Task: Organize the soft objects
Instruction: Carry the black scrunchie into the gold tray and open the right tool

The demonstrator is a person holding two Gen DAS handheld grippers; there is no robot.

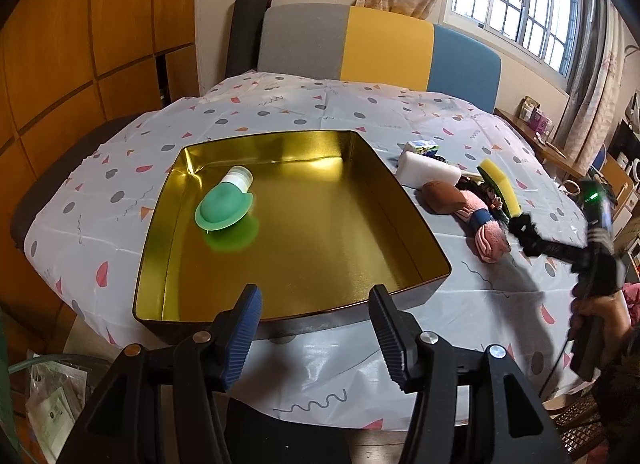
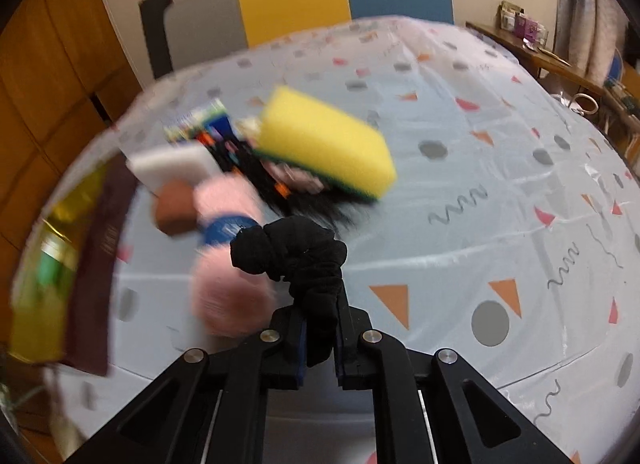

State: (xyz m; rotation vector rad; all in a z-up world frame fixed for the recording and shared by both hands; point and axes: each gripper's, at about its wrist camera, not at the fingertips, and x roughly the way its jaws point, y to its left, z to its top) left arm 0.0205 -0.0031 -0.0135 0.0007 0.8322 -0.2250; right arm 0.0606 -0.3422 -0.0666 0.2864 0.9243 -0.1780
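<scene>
Gold tin (image 1: 400,200), left of the pile: holds one green squeeze bottle (image 1: 222,206); left gripper (image 1: 316,318) spread wide and empty before its near wall. Pile, beside the tin: white sponge (image 1: 430,174), pink rolled cloth (image 1: 482,224), yellow sponge (image 1: 500,184). Right gripper (image 2: 322,328): clenched on a black fabric scrunchie (image 2: 292,250) by one thin fold, above the cloth-covered table; the limp fabric could slide free, or snag the tin's rim.

A table (image 1: 328,360) under a patterned cloth fills mid-frame, bearing a gold tin (image 1: 304,306) at centre, sponges (image 1: 430,172) and a pink towel roll (image 1: 486,230) right.
</scene>
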